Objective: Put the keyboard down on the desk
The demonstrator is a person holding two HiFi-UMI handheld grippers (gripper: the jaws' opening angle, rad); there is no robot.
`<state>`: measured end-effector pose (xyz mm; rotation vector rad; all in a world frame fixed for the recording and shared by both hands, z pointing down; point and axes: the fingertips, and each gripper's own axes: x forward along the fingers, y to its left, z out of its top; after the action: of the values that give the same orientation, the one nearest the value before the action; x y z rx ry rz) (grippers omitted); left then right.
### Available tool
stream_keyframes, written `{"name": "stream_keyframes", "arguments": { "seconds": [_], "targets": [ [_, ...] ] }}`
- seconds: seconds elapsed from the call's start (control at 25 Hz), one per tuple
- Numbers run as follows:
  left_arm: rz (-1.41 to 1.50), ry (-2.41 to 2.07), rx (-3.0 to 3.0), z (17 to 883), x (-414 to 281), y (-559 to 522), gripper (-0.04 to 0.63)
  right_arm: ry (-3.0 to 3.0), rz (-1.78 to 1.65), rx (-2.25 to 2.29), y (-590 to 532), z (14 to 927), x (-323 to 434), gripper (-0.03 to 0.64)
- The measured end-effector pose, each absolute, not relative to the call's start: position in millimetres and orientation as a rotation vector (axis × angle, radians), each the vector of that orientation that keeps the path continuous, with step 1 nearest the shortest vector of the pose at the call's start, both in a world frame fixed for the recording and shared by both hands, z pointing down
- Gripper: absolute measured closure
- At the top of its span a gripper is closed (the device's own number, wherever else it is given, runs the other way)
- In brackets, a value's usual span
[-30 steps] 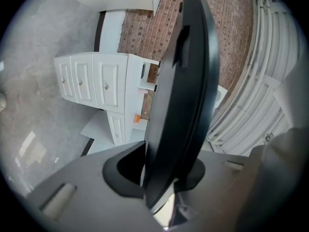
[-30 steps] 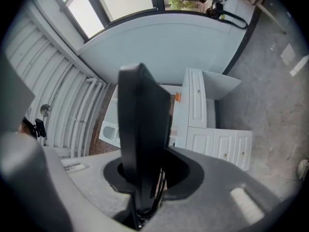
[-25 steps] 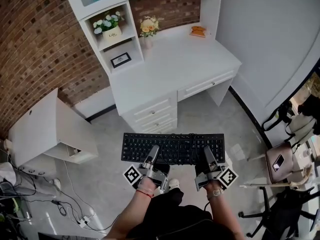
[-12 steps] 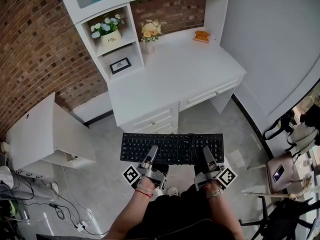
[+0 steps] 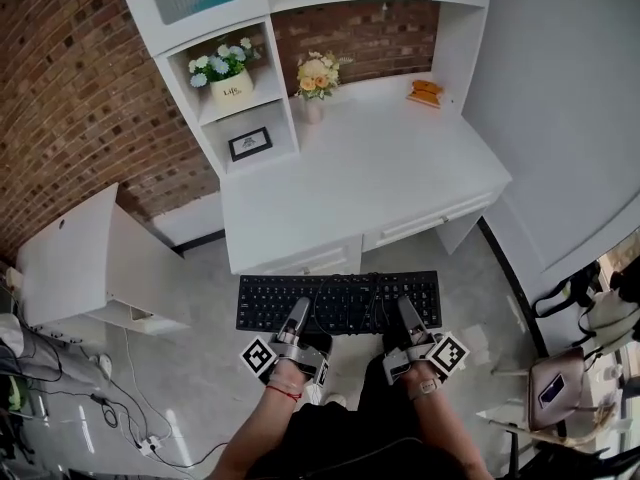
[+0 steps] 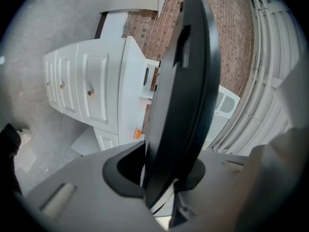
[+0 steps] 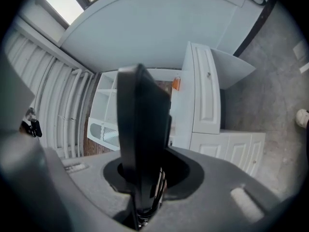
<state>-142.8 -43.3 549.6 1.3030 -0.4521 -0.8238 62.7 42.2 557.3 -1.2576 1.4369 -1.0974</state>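
While the black keyboard (image 5: pixel 338 302) is held level in the air, just in front of the white bench (image 5: pixel 370 183) and above the grey floor (image 5: pixel 200 368), its near edge is clamped by the left tongs (image 5: pixel 299 313) and the right tongs (image 5: pixel 407 315), each closed tightly on it.

The keyboard (image 6: pixel 186 95) clamped in my left gripper (image 6: pixel 161 187) hides much of the desk (image 6: pixel 96 93) beyond it in that gripper's view.
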Motion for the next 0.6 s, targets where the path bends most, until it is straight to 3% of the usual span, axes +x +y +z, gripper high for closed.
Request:
{"name": "stream_keyframes", "arguments": {
  "seconds": [0.6],
  "targets": [
    [-0.87,-0.556,1.282,549.2,-45.8,-106.4,0.515,1.468,-1.2,-1.195,-39.9,562.9,167.1,0.538]
  ]
}}
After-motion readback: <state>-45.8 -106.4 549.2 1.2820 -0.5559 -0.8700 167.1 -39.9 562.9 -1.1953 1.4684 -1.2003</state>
